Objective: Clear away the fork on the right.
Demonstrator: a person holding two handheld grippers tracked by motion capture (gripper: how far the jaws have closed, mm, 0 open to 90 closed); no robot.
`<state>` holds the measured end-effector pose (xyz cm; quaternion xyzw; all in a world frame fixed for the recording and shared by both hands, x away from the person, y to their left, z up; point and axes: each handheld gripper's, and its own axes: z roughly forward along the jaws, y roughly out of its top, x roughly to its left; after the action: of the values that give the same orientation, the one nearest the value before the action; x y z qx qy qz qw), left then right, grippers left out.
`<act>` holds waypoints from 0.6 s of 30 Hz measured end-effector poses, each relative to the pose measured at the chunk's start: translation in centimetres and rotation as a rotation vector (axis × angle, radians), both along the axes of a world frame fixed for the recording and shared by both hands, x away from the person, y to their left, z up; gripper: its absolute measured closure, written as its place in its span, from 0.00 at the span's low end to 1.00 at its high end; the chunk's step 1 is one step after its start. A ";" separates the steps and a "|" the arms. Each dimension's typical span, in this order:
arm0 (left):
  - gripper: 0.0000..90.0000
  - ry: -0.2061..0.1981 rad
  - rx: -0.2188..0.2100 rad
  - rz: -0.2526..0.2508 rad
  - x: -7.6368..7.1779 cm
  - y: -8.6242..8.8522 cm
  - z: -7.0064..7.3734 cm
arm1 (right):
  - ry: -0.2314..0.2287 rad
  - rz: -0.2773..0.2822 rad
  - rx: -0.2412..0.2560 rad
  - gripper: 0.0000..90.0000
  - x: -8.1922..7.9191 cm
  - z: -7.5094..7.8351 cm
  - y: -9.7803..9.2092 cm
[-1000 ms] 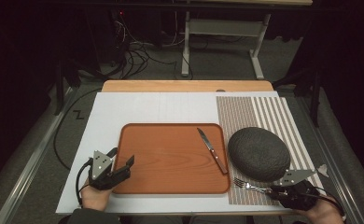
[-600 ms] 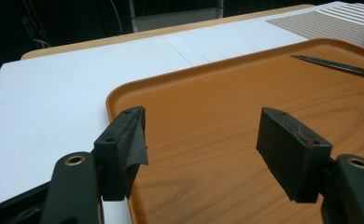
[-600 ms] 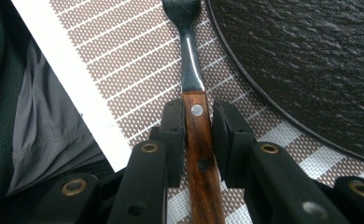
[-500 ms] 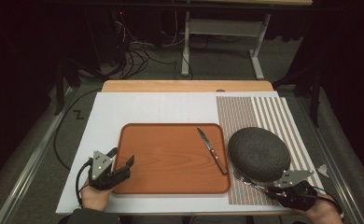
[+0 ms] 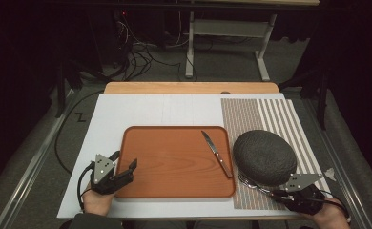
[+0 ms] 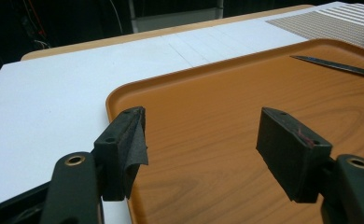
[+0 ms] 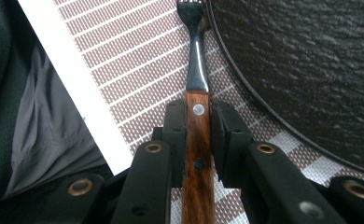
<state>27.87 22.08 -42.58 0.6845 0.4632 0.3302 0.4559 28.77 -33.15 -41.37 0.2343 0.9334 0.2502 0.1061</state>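
My right gripper (image 7: 198,135) is shut on the wooden handle of a fork (image 7: 196,79), whose steel neck and tines reach toward the rim of a dark round plate (image 7: 306,65). From above, the fork (image 5: 253,184) lies low over the striped placemat (image 5: 265,119) just below the dark plate (image 5: 264,156), with the right gripper (image 5: 289,195) at the table's front right. My left gripper (image 5: 127,168) hovers open at the front left corner of the orange tray (image 5: 174,162); its pads (image 6: 126,140) straddle the tray's edge (image 6: 124,93). A knife (image 5: 217,153) rests on the tray's right side.
A white board (image 5: 127,114) covers the table, with a wooden strip (image 5: 189,88) along the far edge. Beyond the table stand a metal frame (image 5: 222,28) and loose cables (image 5: 136,52) on the floor. A small scrap (image 5: 329,173) lies right of the placemat.
The right gripper has drawn the fork slightly toward the front edge and closer under the plate's rim. The left gripper has stayed in place.
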 end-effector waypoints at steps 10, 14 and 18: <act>0.36 0.000 -0.001 -0.001 0.0 0.0 0.0 | -0.040 0.011 0.032 0.88 -0.1 1.0 0.5; 0.36 0.000 -0.001 -0.001 0.0 0.0 0.0 | -0.039 0.019 0.045 0.88 -0.1 1.3 0.7; 0.36 0.001 -0.002 0.000 0.0 0.0 0.0 | -0.034 0.024 0.054 0.88 0.0 1.4 1.0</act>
<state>27.91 22.09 -42.59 0.6842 0.4637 0.3295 0.4564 28.81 -32.15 -39.99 0.2215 0.9271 0.2806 0.1125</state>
